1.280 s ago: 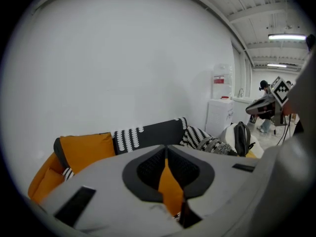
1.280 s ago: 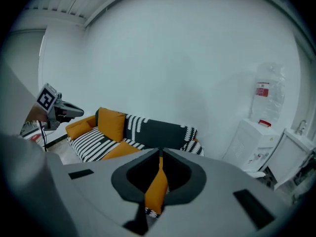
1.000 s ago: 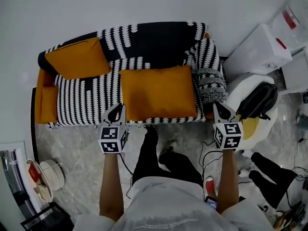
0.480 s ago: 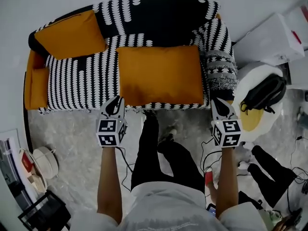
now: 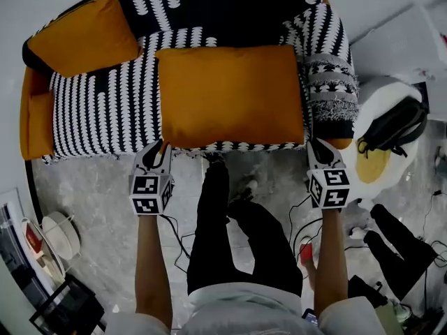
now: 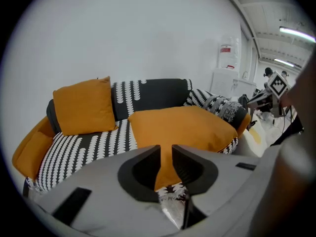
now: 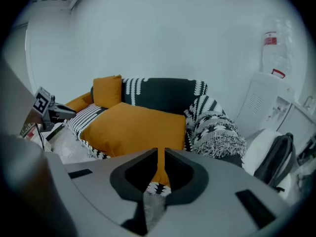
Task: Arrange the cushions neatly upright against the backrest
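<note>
Grippers (image 5: pixel 157 149) (image 5: pixel 316 146) lower, cushion (image 5: pixel 230 93) edge, jaws wider

The left gripper (image 6: pixel 166 151) hangs before a black-and-white patterned sofa (image 6: pixel 84 149). Its jaws have just been opening and stand a little apart, with nothing gripped. A large orange cushion (image 6: pixel 182 125) lies flat on the sofa's seat. A smaller orange cushion (image 6: pixel 84 105) stands against the sofa's backrest (image 6: pixel 158 94) at its left end. A patterned blanket (image 6: pixel 217 106) drapes the sofa's right arm.
</note>
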Available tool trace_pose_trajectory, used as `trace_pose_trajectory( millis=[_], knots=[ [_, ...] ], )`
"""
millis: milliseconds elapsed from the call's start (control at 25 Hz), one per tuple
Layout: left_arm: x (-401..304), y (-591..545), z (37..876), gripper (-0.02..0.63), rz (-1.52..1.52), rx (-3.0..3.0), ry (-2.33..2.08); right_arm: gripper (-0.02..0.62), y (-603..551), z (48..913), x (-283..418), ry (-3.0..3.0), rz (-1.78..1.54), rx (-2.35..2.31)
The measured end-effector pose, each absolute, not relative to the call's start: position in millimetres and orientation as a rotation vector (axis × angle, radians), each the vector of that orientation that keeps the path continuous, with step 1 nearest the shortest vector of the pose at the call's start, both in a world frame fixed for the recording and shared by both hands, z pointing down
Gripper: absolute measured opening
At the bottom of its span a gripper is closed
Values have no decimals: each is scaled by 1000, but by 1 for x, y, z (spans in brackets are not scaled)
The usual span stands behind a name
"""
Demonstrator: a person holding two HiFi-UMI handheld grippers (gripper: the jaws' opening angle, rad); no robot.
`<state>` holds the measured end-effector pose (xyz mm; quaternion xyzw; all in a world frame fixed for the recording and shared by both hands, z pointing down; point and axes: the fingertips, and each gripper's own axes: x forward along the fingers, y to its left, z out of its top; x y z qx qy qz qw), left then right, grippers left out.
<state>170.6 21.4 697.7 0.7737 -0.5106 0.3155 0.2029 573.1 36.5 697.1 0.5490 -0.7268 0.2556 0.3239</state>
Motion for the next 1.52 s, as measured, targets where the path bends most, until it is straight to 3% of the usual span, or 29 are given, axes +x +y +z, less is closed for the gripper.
trace_pose_trajectory(
  millis=[680, 1120, 1240, 1360, 1520],
  knots=[
    [139, 49, 814, 130, 1069, 2022, -1368, 91, 59, 841, 601, -1694, 829, 1401],
    [140, 35, 840, 149, 1133, 1990, -1384, 124, 51, 888, 619, -1591, 896, 1417],
    [138, 34, 840, 100, 1133, 1971, -1394, 118, 48, 891, 618, -1574, 905, 1401],
    [140, 33, 835, 48, 1142, 1960, -1380, 44, 46, 887, 615, -1570, 918, 1381],
    [141, 32, 824, 28, 1139, 1923, -1371, 20, 46, 874, 612, -1572, 967, 1391]
  ],
)
